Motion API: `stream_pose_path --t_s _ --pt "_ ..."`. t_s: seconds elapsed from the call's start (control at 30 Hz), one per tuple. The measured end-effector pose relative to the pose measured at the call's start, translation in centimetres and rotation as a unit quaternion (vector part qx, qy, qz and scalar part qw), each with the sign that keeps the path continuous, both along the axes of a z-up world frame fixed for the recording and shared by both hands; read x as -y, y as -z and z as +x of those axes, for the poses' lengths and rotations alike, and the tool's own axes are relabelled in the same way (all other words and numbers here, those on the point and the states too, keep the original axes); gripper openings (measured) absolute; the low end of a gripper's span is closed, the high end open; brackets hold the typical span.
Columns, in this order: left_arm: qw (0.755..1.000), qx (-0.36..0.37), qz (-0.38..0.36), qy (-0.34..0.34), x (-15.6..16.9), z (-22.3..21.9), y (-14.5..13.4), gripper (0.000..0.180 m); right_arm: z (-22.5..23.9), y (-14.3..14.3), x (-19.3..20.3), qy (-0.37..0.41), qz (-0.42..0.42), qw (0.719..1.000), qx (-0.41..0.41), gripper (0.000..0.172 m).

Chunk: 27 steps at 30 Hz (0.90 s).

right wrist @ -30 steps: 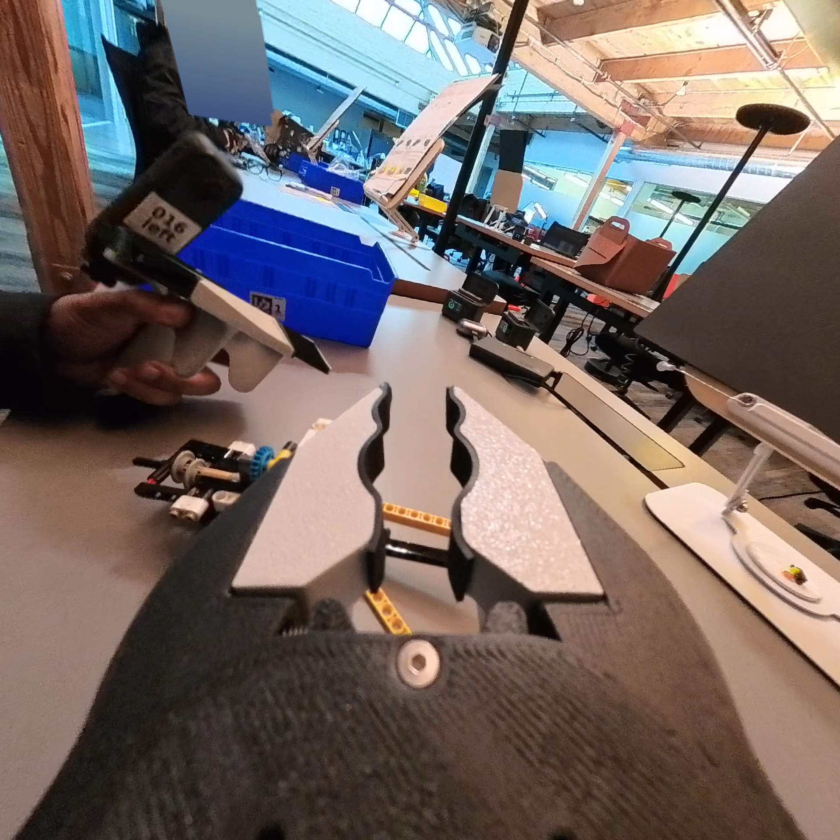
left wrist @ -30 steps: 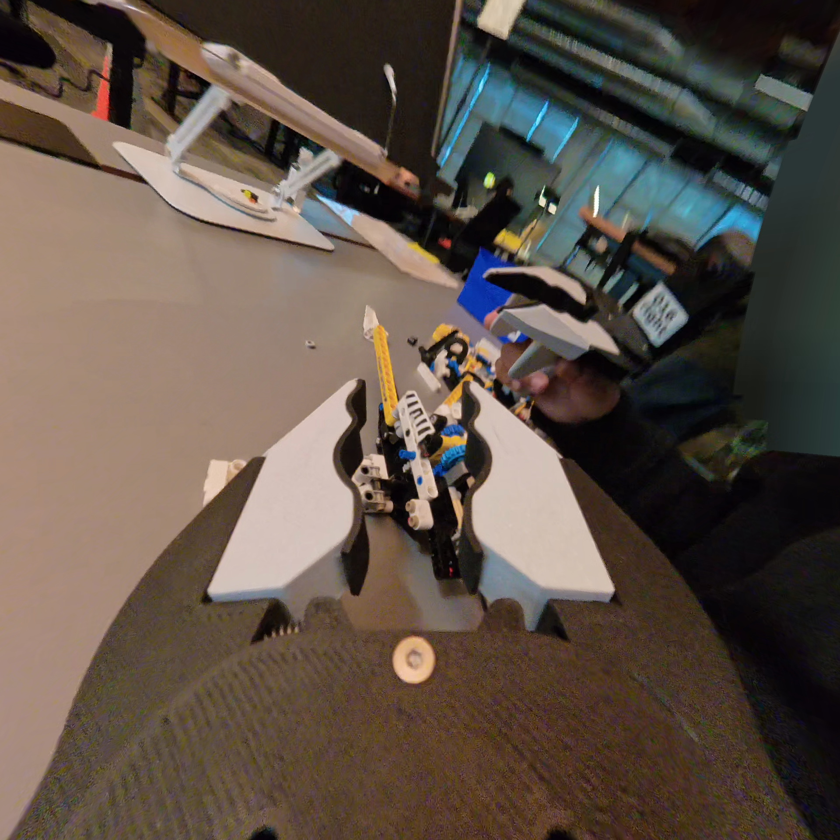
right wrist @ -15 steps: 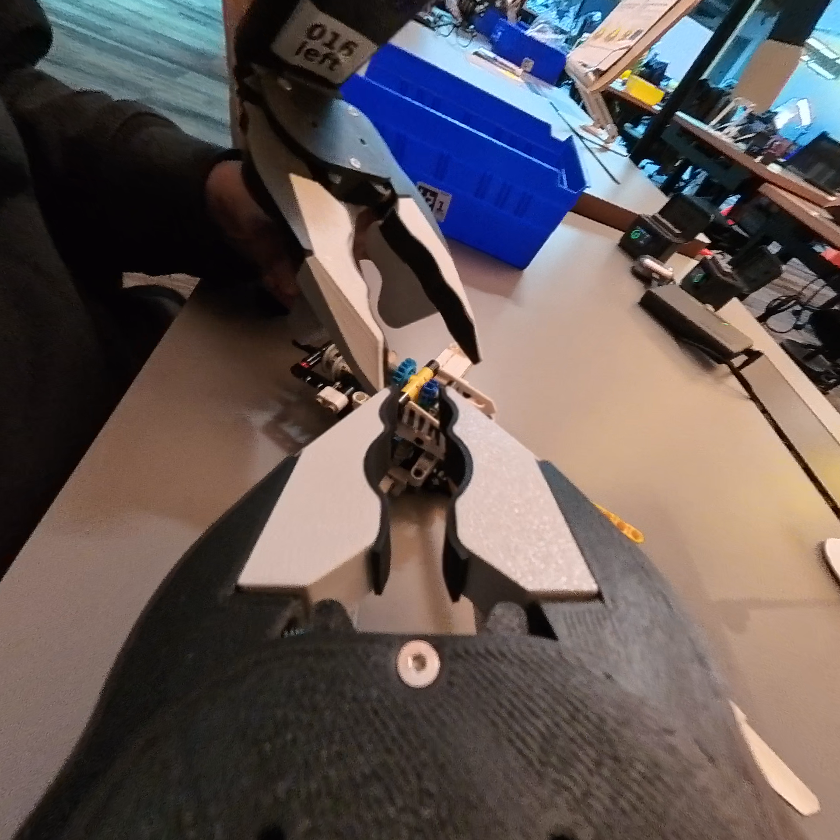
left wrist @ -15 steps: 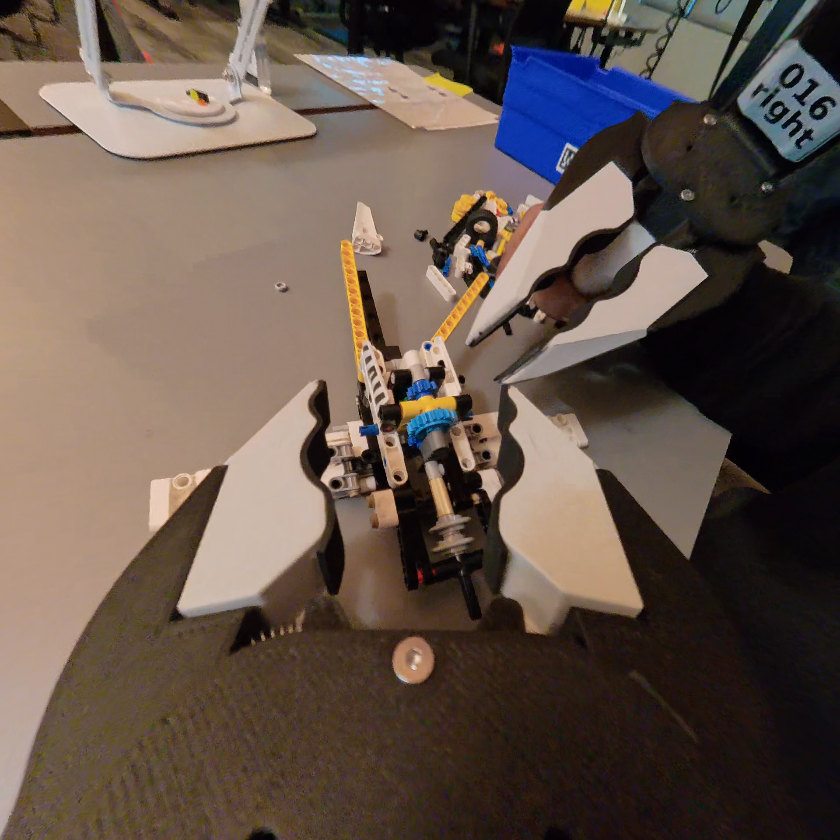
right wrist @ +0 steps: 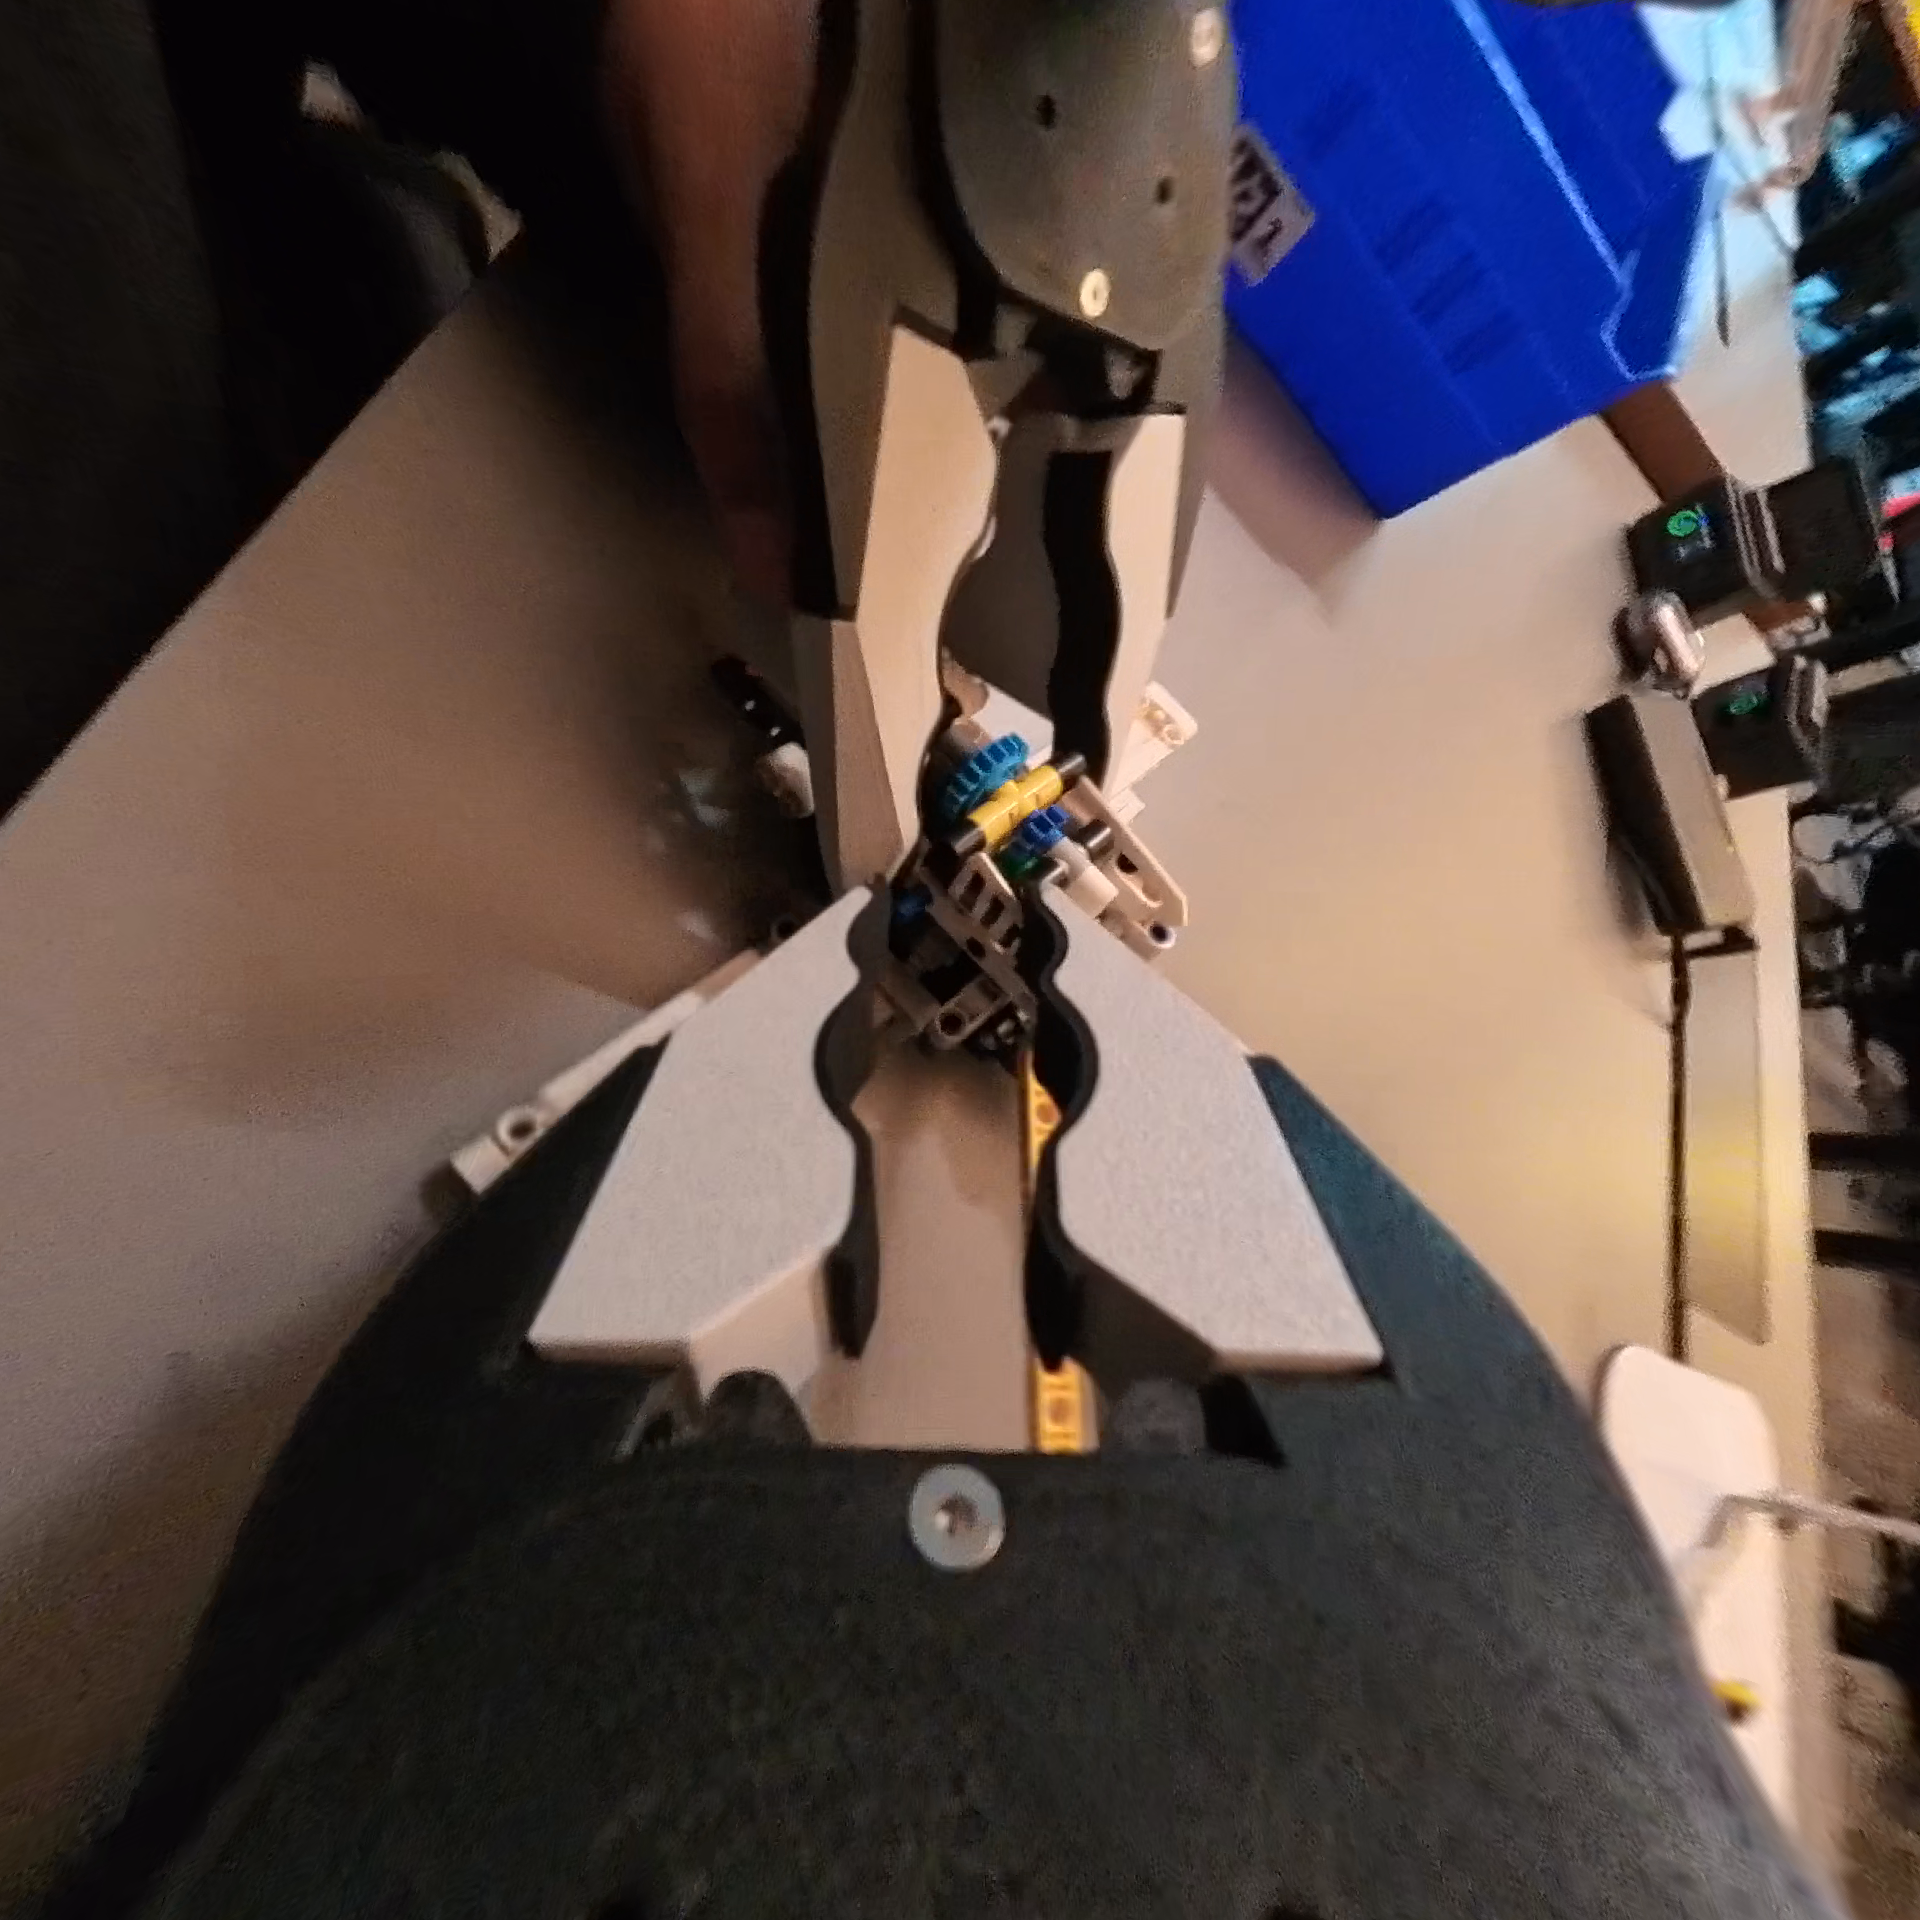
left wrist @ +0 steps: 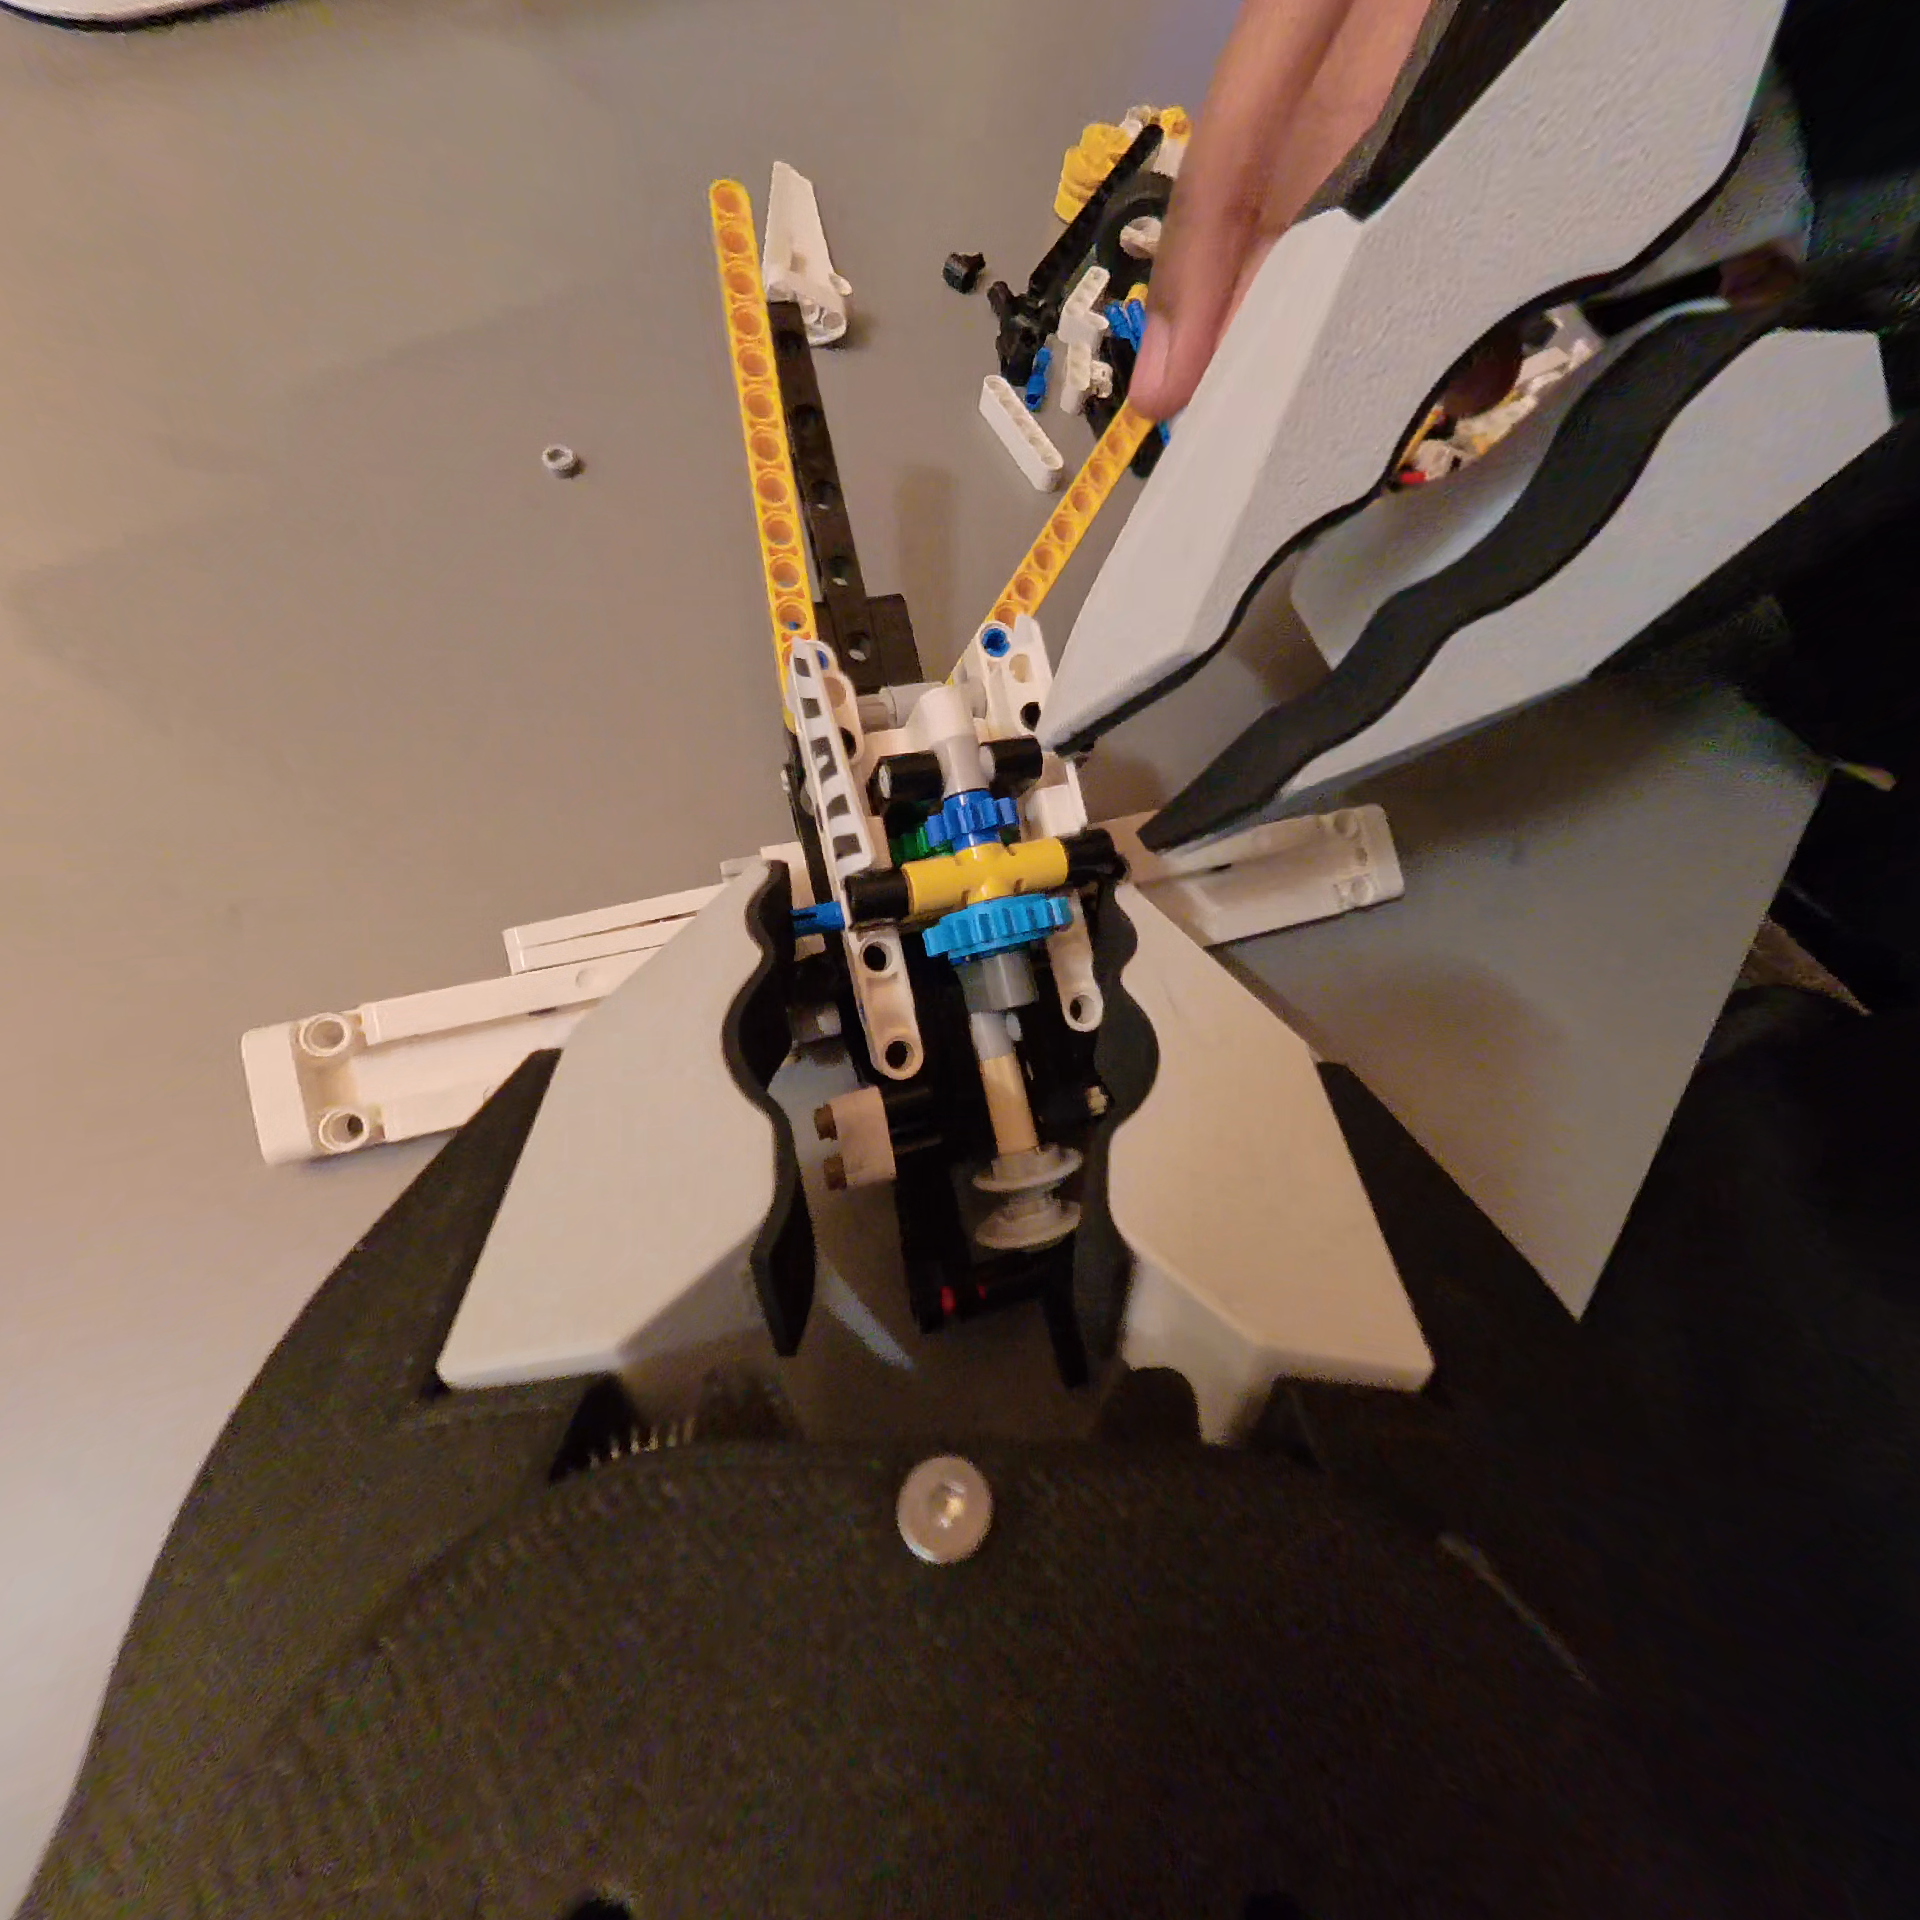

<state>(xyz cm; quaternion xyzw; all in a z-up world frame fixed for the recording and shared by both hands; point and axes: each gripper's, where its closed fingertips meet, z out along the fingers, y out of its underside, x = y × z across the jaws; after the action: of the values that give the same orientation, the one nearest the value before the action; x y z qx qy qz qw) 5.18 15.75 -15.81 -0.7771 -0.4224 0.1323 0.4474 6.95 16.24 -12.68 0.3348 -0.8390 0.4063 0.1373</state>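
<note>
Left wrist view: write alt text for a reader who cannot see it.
The left gripper straddles a building-brick gear assembly on a grey table. The right gripper reaches its far end; yellow beams and loose pieces lie beyond.

left tool (left wrist: 940,904): jaws part-closed | right tool (right wrist: 961,935): jaws narrow, tips facing left's

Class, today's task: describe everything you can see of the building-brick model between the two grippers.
The brick model is a plastic build of black, white and grey beams around a central axle carrying two blue gears and a yellow cross connector. Two long yellow beams fan out from its far end over the grey table. The left gripper brackets its near end; the right gripper closes around its far end.
</note>
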Motion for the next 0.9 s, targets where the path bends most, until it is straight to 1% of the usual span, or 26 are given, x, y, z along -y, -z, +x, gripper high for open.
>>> stream_pose_path --t_s 0.07,0.1,0.23,0.47,0.67,0.8,0.9 --pt "1.000 0.005 0.008 0.002 -0.01 0.00 -0.02 0.056 -0.26 -0.01 -0.06 -0.029 0.037 0.998 -0.035 0.019" --pt "1.000 0.006 0.010 0.002 0.00 0.01 -0.03 0.055 -0.39 -0.07 -0.01 -0.042 0.055 0.997 -0.044 0.014" --pt "1.000 0.009 0.012 -0.001 0.11 -0.05 -0.01 0.054 -0.72 -0.20 0.22 -0.092 0.114 0.988 -0.053 0.002" --pt "1.000 0.019 0.024 -0.004 0.25 -0.14 0.04 0.054 -0.85 -0.14 0.15 -0.145 0.189 0.971 -0.001 0.000" --pt "1.000 0.018 0.023 0.004 0.05 0.02 0.03 0.053 -0.62 -0.17 -0.15 -0.161 0.227 0.959 0.055 0.000" --pt "1.000 0.015 0.019 0.014 -0.20 0.25 -0.01 0.053 -0.35 -0.24 -0.40 -0.139 0.247 0.953 0.107 0.000" --pt "0.999 0.018 0.021 0.022 -0.47 0.45 0.02 0.054 -0.19 -0.29 -0.51 -0.123 0.226 0.955 0.145 0.000"
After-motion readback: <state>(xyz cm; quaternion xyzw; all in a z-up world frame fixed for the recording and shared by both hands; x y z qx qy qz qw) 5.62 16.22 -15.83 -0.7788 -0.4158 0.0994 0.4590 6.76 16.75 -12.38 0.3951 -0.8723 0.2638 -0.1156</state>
